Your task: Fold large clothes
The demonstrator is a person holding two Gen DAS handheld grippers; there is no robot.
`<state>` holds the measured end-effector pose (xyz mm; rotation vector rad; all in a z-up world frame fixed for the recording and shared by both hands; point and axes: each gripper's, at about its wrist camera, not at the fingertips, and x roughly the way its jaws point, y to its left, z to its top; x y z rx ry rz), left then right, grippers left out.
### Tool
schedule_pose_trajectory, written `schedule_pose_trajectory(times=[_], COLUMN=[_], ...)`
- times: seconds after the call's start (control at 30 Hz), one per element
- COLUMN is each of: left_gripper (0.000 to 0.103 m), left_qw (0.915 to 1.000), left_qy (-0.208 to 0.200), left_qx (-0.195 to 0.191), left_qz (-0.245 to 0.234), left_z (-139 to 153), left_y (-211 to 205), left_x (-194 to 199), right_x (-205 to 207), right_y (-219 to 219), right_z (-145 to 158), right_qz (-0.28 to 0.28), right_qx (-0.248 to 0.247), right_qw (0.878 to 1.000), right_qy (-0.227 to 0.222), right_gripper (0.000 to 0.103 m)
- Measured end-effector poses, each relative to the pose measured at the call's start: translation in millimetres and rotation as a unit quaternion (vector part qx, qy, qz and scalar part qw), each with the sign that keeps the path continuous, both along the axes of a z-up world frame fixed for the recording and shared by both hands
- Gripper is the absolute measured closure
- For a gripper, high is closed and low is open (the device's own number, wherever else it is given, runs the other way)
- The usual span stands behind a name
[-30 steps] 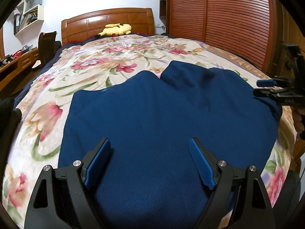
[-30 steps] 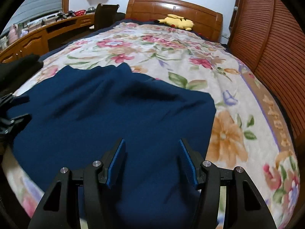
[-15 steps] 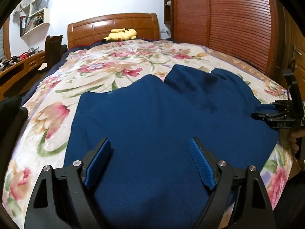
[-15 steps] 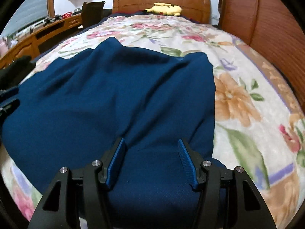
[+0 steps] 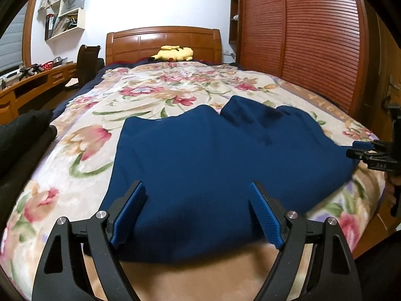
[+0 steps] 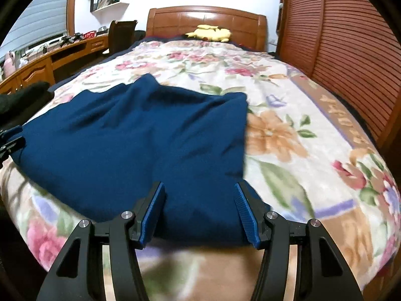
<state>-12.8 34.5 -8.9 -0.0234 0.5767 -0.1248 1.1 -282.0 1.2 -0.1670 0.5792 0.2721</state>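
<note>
A large dark blue garment [image 5: 225, 158] lies spread flat on the floral blanket [image 5: 82, 150] of a bed. My left gripper [image 5: 198, 200] hovers over the garment's near hem, jaws wide open, the cloth lying under them untouched. In the right wrist view the same garment [image 6: 137, 138] fills the left half, its right edge running straight up the bed. My right gripper [image 6: 199, 200] stands open above the near right corner, with nothing pinched. Each gripper shows in the other's view: the right gripper [image 5: 368, 150] at the garment's right edge, the left gripper [image 6: 10, 140] at its left edge.
A yellow plush toy [image 5: 175, 54] rests against the wooden headboard [image 5: 163, 42]. Slatted wooden wardrobe doors [image 5: 300, 50] run along the bed's right side. A desk [image 5: 37, 82] and a chair [image 5: 87, 62] stand to the left, and a dark cloth pile [image 5: 20, 135] sits at the bed's left edge.
Both grippers have drawn back toward the foot of the bed, so the garment's near hem and bare blanket now show below the fingers. Both stay open.
</note>
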Motion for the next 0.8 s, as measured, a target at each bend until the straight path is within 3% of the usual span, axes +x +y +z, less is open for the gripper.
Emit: schedule_pose_trajectory(times=[0.13,0.5,0.8], left_gripper=[0.018,0.018,0.018], left_qw=[0.9999,0.9996,0.9977], left_qy=[0.008,0.012,0.04], left_qx=[0.013,0.007,0.01], left_qz=[0.002,-0.025,-0.053], left_z=[-2,16,10], left_y=[-7,-34,-71], left_x=[-1,-7,14], right_x=[-7,6,6], right_y=[-8,-18,-8], right_z=[-2,6,2], right_qz=[-0.012,-0.031,-0.033], right_qx=[-0.024,0.03,-0.011], right_qw=[1.0,0.999,0.999], right_qy=[-0.004,0.02,0.016], right_gripper=[0.044,0.039,0.036])
